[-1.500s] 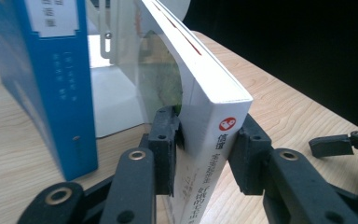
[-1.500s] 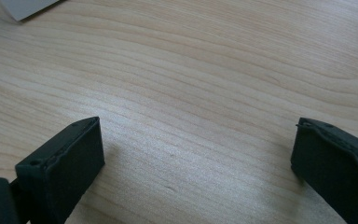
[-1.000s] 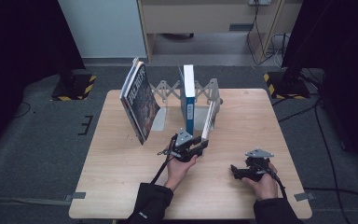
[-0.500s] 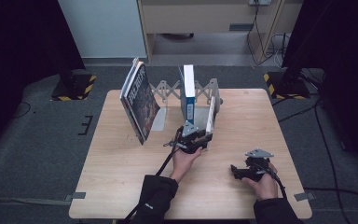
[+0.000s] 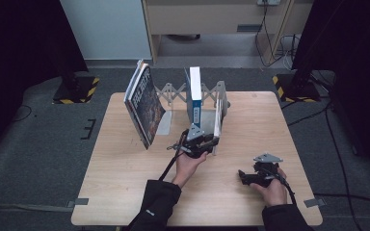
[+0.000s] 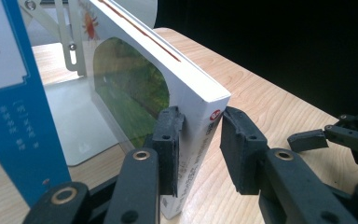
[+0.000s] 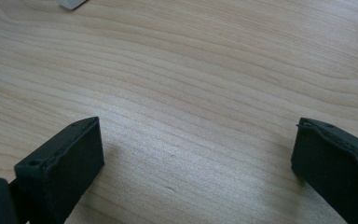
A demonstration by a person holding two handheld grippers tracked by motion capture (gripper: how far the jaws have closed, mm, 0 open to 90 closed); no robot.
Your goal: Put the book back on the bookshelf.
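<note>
Seen from the high view, a person seated at a light wooden table point(image 5: 125, 192) works two hand-held grippers beside an expanding metal book rack point(image 5: 173, 94) at the table's far side. A dark-covered book point(image 5: 144, 103) leans tilted at the rack's left end, a blue-spined book point(image 5: 195, 98) stands upright near the middle, and a white book point(image 5: 218, 118) stands just to its right, against the rack's right end plate. The left gripper point(image 5: 207, 144) reaches forward to the near edge of the white book, while the right gripper point(image 5: 243, 175) rests low over bare tabletop, well apart from the books, its jaws pointing left. In the left gripper view, the left gripper point(image 6: 198, 140) straddles the spine of the white book point(image 6: 168, 84), which stands on the table point(image 6: 270, 112); the left jaw lies against the glossy green cover, and the right jaw sits just beside the spine's corner with a thin gap showing, so the jaws are partly closed around the book but not clearly clamped on it. The blue-spined book point(image 6: 14, 121) stands close on the left, and the right gripper point(image 6: 326, 137) appears farther off at the right edge. In the right gripper view, the right gripper point(image 7: 198, 163) is spread wide over bare wood grain of the table point(image 7: 191, 70), holding nothing.
</note>
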